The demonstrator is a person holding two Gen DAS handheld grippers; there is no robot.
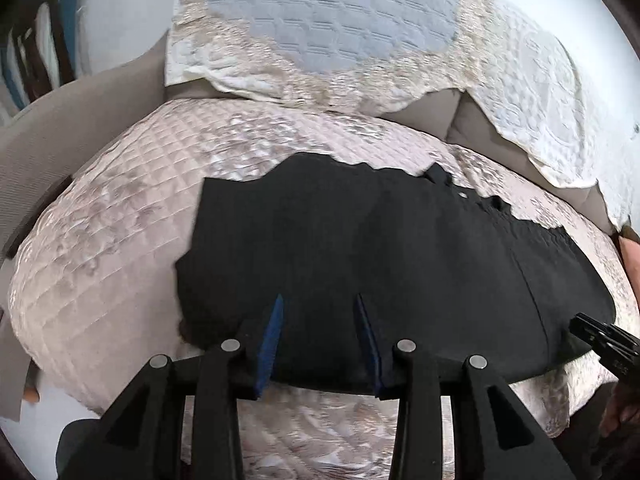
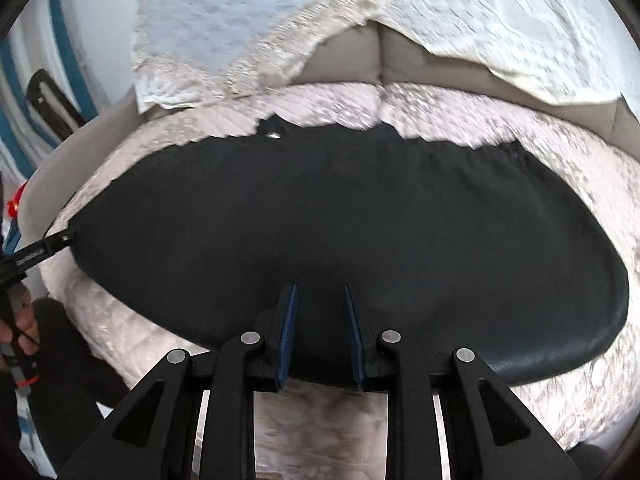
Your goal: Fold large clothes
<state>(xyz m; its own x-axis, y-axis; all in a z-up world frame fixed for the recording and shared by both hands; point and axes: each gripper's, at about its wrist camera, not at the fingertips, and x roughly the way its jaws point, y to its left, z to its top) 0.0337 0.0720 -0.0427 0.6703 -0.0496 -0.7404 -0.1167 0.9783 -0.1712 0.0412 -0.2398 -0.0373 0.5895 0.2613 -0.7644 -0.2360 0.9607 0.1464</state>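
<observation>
A large black garment (image 1: pixel 360 248) lies spread flat on the pinkish quilted seat cover (image 1: pixel 112 248) of a sofa. My left gripper (image 1: pixel 322 332) hovers over the garment's near edge towards its left end. Its blue pads (image 1: pixel 274 336) stand apart, with flat cloth showing in the gap. In the right wrist view the same garment (image 2: pixel 340 216) fills the middle. My right gripper (image 2: pixel 320 320) is over its near edge, jaws apart, its pads (image 2: pixel 289 320) pressing on nothing. The left gripper (image 2: pixel 66 238) reaches the garment's left edge there, and the right gripper (image 1: pixel 588 328) shows at the right edge of the left wrist view.
A white and blue lace-edged throw (image 1: pixel 332 28) drapes over the grey backrest (image 2: pixel 360 60). A grey armrest (image 1: pixel 60 132) rises at the left. A person's hand (image 2: pixel 22 328) holds the left gripper's handle. Bare quilted cover (image 2: pixel 320 420) lies in front of the garment.
</observation>
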